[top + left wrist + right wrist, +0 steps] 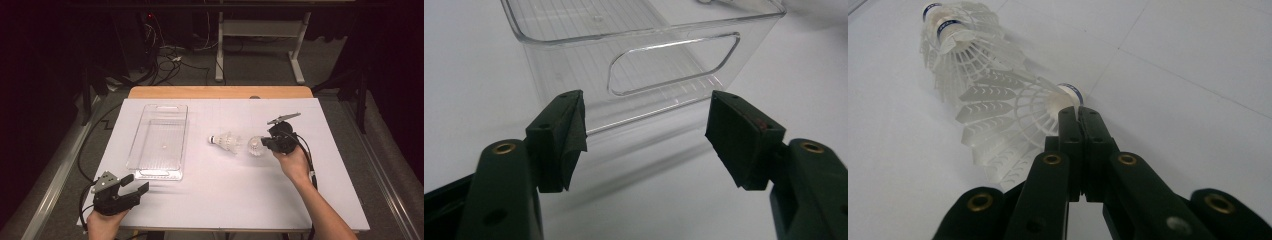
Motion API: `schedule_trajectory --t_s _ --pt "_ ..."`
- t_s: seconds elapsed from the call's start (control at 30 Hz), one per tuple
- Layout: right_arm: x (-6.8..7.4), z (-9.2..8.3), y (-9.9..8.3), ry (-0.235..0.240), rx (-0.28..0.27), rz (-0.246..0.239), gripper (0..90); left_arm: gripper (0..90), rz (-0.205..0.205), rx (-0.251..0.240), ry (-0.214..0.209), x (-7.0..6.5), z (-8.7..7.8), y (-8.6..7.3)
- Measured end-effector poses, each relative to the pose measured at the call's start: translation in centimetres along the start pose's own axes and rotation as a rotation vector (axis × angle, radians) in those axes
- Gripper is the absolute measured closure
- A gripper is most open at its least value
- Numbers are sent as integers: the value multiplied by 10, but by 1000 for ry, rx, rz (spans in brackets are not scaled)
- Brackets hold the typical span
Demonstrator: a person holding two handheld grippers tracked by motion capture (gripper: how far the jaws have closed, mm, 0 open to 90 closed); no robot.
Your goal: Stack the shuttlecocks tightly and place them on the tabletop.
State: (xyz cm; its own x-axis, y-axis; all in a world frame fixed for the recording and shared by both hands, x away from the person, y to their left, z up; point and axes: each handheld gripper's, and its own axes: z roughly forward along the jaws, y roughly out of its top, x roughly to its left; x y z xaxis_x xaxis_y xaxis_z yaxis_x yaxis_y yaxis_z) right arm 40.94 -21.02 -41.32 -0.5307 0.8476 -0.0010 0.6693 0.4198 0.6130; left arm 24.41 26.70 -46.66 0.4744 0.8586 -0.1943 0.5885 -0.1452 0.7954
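Right of the bench's middle, the right gripper (1079, 112) has its jaws clenched on the rim of a white plastic shuttlecock (1013, 125), which lies on its side, apparently for carrying to the clear plastic bin (159, 141) standing toward the left edge. Two more nested shuttlecocks (226, 142) lie just beside it. That forearm reaches forward, wrist bent inward. Near the front left corner, the left gripper (134, 186) waits, jaws released, aimed at the bin.

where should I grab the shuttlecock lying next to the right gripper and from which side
Take the near shuttlecock by its cork head, coming in from the cork end, where the shut right gripper sits now. It lies on its side, and the plastic skirt is flimsy and flared, so the firm round cork suits jaws better.
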Motion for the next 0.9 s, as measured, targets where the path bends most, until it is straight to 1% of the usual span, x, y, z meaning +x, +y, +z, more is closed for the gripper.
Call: schedule_trajectory --t_s 0.47,0.9 --pt "9 -6 -7 30 1 -28 900 331 -1 -1 1 0 0 0" --pt "22 -10 -14 65 14 -69 900 330 -3 -2 1 0 0 0"
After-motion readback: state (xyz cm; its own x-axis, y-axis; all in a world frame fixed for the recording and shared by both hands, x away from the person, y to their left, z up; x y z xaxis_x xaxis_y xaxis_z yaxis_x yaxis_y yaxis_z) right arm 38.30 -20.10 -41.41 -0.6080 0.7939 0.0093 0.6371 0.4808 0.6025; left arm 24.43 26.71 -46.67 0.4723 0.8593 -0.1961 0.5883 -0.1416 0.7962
